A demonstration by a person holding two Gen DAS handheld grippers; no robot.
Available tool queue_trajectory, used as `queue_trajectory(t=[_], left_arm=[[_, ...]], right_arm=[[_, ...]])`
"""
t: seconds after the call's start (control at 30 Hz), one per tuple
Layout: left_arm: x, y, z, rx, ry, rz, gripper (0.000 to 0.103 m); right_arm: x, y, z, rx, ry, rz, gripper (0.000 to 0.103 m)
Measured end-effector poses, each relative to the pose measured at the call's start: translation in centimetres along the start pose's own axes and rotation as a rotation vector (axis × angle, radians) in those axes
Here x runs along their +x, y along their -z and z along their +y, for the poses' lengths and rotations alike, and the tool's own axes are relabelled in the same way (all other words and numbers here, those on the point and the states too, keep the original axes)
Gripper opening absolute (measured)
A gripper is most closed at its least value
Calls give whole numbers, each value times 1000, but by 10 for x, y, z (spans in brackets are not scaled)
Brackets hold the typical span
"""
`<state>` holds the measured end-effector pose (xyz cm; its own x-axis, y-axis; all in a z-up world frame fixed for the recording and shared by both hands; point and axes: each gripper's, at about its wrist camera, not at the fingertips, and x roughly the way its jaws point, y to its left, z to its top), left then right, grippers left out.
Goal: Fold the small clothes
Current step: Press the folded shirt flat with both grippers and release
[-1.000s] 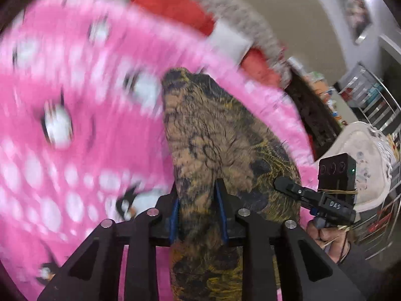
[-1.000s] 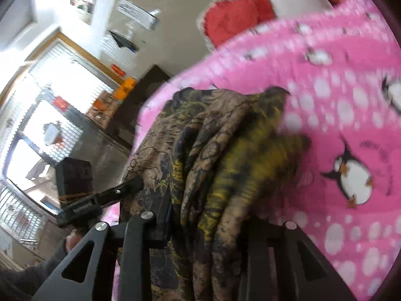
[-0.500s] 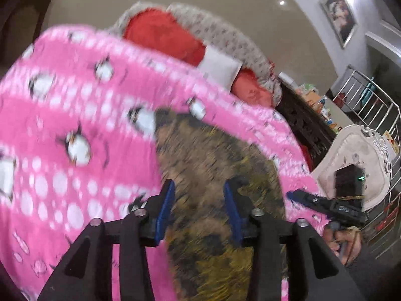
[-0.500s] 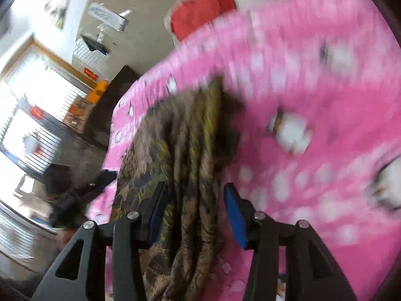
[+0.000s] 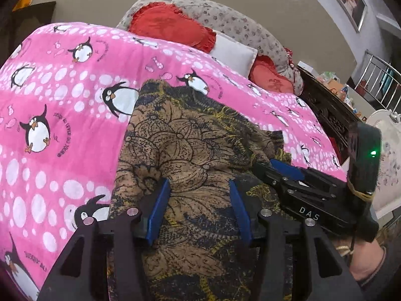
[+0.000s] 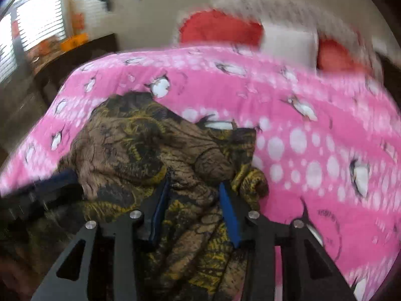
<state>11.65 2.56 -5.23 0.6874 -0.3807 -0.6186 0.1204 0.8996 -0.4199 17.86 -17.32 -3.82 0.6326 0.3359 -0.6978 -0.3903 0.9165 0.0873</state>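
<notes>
Both of my tools are letting go: a second ago the left gripper was pinched tight on the brown-and-yellow patterned garment and lifting it, and now the cloth is lying spread on the pink penguin blanket. The left jaws have just been opening and are standing partly apart, cloth passing beneath and between the blue pads without being pressed. The right gripper opened wider and has just been closing a little; it too is standing partly open over a bunched ridge of the same garment, and through the blur I am seeing no squeeze on it.

I am judging this as the release after laying one fold down on the bed. The right-hand edge is still looking lumpy, so the next move is calling for a fresh pinch on a clean hem or corner, then a smooth carry across to halve the piece.

Writing: the right tool, seen from the left wrist view, is carrying the letters "DAS"; the blanket is repeating a French line beside each penguin, beginning "JUSQU'AU LEVER DU".
</notes>
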Motion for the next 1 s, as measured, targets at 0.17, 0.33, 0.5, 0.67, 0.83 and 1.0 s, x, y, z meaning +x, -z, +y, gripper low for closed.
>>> queue_trajectory(t=[0.17, 0.33, 0.5, 0.67, 0.83, 1.0], left_arm=[[-4, -2, 8, -48, 54, -3, 29], [-47, 1, 4, -41, 78, 44, 29], [-63, 38, -12, 49, 109, 122, 31], [-59, 51, -17, 76, 84, 64, 35], [-57, 52, -25, 121, 116, 37, 59], [-55, 55, -32, 152, 109, 24, 70]], right_arm=[[-6, -2, 0, -1, -14, -12, 45], [-50, 1, 15, -43, -27, 1, 45], [-101, 40, 54, -171, -129, 19, 55], [-77, 87, 40, -43, -206, 82, 64], [-99, 93, 32, 46, -178, -1, 64], [-117, 119, 31, 67, 55, -42, 72]])
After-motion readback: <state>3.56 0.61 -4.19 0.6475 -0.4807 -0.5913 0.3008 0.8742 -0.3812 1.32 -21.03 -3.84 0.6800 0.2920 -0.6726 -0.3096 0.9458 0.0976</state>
